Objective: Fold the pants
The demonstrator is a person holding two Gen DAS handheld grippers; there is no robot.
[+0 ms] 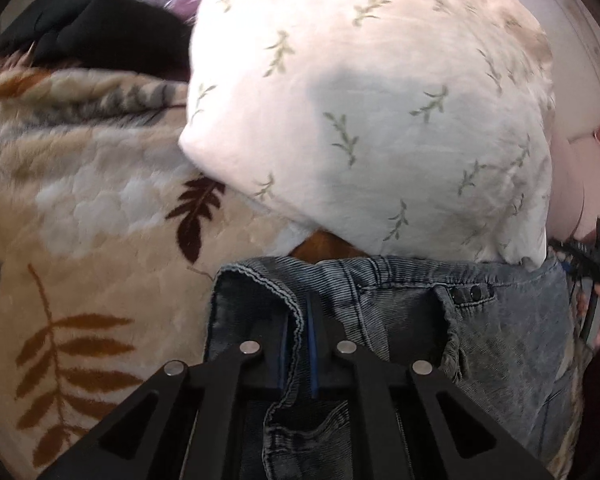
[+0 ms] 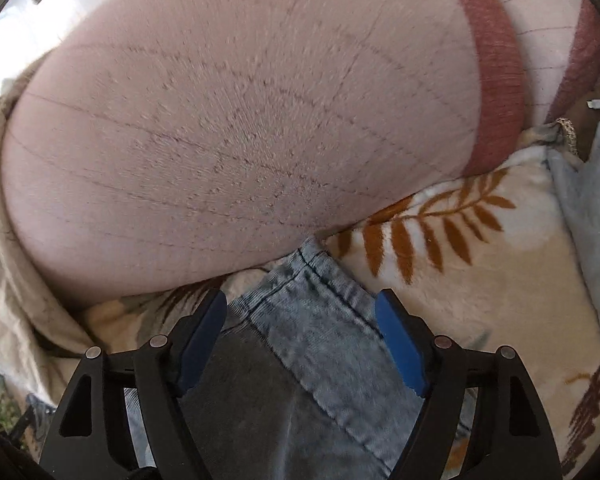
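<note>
The jeans (image 1: 500,320) lie on the blanket (image 1: 80,208) of the bed, waistband up against the white pillow (image 1: 360,100). My left fingers (image 1: 298,332) are pressed together on a frayed hem of the jeans, pinching it just beside the waistband. My right fingers (image 2: 300,332) are spread wide with a pale denim edge (image 2: 320,320) lying between them, not gripped. That edge reaches to the foot of a pink pillow (image 2: 220,120), which rests on the blanket. A black garment (image 1: 92,28) sits at the far left of the bed.
</note>
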